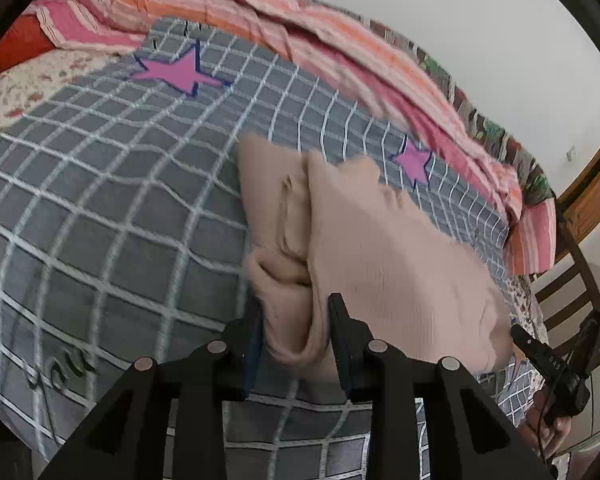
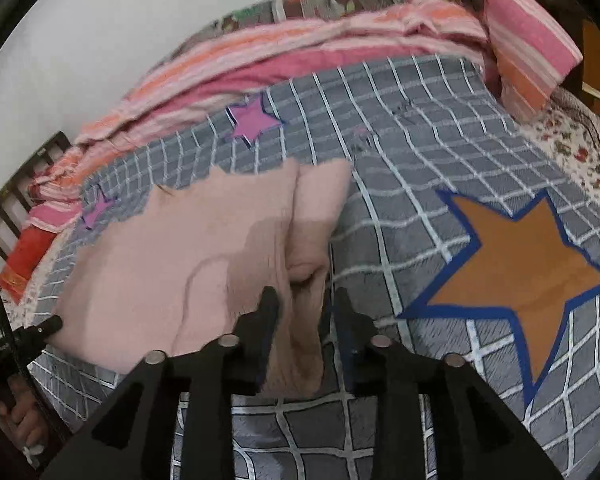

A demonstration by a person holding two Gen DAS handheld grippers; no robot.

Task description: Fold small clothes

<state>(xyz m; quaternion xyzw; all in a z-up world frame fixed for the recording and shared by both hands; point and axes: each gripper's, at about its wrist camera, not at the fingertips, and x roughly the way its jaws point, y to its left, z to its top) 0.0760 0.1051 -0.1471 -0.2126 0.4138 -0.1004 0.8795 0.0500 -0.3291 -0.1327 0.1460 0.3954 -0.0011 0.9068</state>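
Here the pink garment (image 1: 380, 248) lies on a grey checked bedspread (image 1: 100, 200), partly folded, with bunched cloth at its near edge. The left gripper (image 1: 294, 308) has its jaws narrowed around a fold of that edge, and the right gripper (image 2: 306, 300) likewise has cloth pinched between its jaws at the garment's other near corner. Around it, purple stars (image 1: 176, 72) and an orange star (image 2: 516, 268) are printed on the spread. A rumpled pink striped blanket (image 1: 280, 28) runs along the far side by the wall, and a wooden chair (image 1: 572, 280) stands past the bed's end.
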